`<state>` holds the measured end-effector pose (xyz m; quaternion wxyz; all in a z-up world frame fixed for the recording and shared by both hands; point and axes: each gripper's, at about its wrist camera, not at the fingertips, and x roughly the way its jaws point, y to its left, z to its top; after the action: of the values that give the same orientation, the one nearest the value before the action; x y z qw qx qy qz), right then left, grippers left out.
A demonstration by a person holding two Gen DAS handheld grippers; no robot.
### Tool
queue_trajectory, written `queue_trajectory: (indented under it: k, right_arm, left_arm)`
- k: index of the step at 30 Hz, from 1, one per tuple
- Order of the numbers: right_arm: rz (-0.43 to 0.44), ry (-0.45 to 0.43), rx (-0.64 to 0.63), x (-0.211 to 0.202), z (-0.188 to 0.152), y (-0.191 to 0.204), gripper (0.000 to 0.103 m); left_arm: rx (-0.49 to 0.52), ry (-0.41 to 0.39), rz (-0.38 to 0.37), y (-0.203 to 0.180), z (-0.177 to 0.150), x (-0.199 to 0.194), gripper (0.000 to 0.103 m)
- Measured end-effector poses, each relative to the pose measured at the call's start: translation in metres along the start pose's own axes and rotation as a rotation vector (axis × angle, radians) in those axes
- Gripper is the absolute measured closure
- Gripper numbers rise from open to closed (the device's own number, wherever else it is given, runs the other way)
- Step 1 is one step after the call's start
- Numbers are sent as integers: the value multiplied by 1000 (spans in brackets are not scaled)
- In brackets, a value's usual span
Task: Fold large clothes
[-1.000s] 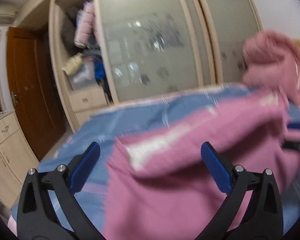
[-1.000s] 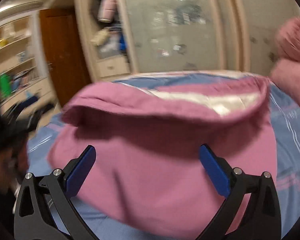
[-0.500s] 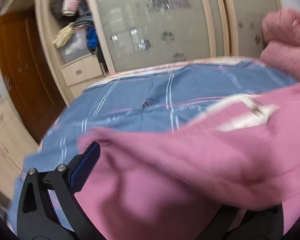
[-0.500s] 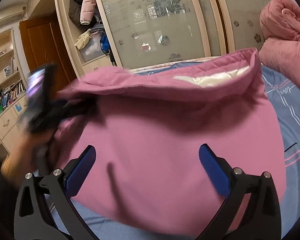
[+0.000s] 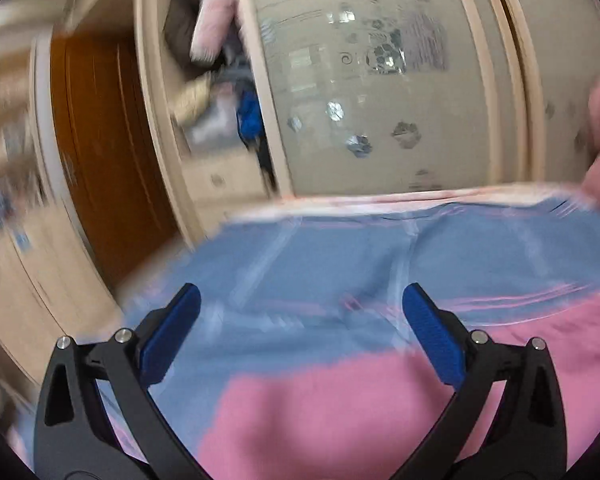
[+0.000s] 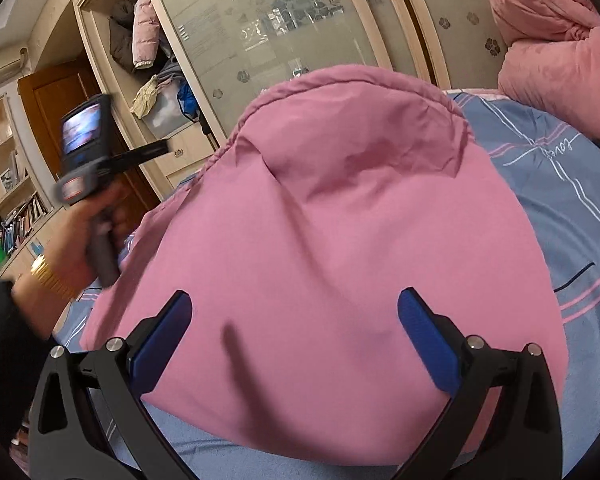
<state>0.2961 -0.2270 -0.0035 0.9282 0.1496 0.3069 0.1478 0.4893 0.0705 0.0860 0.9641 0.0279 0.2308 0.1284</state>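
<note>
A large pink garment (image 6: pixel 340 232) lies folded over on the blue bedsheet (image 6: pixel 572 200), its gathered hem toward the far side. My right gripper (image 6: pixel 294 336) is open and empty, hovering over the garment's near edge. In the left wrist view, which is blurred, the garment (image 5: pixel 380 408) fills the lower right. My left gripper (image 5: pixel 300 332) is open and empty, above the garment's left edge and the sheet (image 5: pixel 340 256). The left gripper's body (image 6: pixel 88 148), held by a hand, shows at the left in the right wrist view, lifted clear of the garment.
A pink quilt (image 6: pixel 556 36) is piled at the bed's far right. Beyond the bed stand a sliding-door wardrobe (image 6: pixel 284 28) with an open compartment of clothes (image 6: pixel 144 44), a brown door (image 5: pixel 108 152) and bookshelves (image 6: pixel 16 220) at left.
The garment's far edge has been folded over and now lies flat. My left gripper has let go of it and pulled away to the left; the right gripper stays open.
</note>
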Motion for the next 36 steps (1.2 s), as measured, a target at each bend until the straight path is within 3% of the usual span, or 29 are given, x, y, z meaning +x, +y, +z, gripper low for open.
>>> queue_trajectory:
  k: [7,9,11,13,15,17,20,22,23,26,28,30,33,35,36]
  right_arm:
    - [-35,-34,-118,1,-4,32,1]
    - [-27,-42,-124,4,-4,41,1]
    - [-29,-54,-134,8,-2,49,1]
    - [-61,-72,-180,17,8,63,1]
    - [-120,-96,-246,32,33,78,1]
    - [-185,-93,-310,61,71,85,1]
    - [-308,-19,-273,123,118,52,1]
    - [-432,78,-171,177,140,-4,1]
    - [-452,97,-149,189,143,-22,1]
    - [-652,75,-70,206,151,-83,1]
    - [-710,-24,114,185,154,-125,1]
    - [-746,-227,306,139,151,-158,1]
    - [-873,-653,482,44,138,-170,1]
    - [-874,-710,469,15,132,-168,1]
    - [-822,-672,445,1,129,-168,1]
  left_arm:
    - [-94,75,-202,52,-117,-131,2]
    - [-143,45,-229,72,-155,-162,2]
    - [-185,32,-203,84,-184,-180,2]
    - [-182,44,-205,87,-195,-180,2]
    - [-121,50,-234,80,-183,-181,2]
    - [-57,-6,-249,75,-176,-194,2]
    - [46,-82,-249,69,-171,-207,2]
    - [70,-102,-246,68,-174,-210,2]
    - [68,-96,-251,69,-176,-209,2]
    - [65,-59,-273,68,-176,-201,2]
    - [54,-44,-293,69,-172,-196,2]
    - [36,-36,-310,72,-169,-193,2]
    - [19,-18,-304,75,-167,-187,2]
    - [-17,8,-317,79,-166,-184,2]
    - [-58,30,-344,84,-165,-182,2]
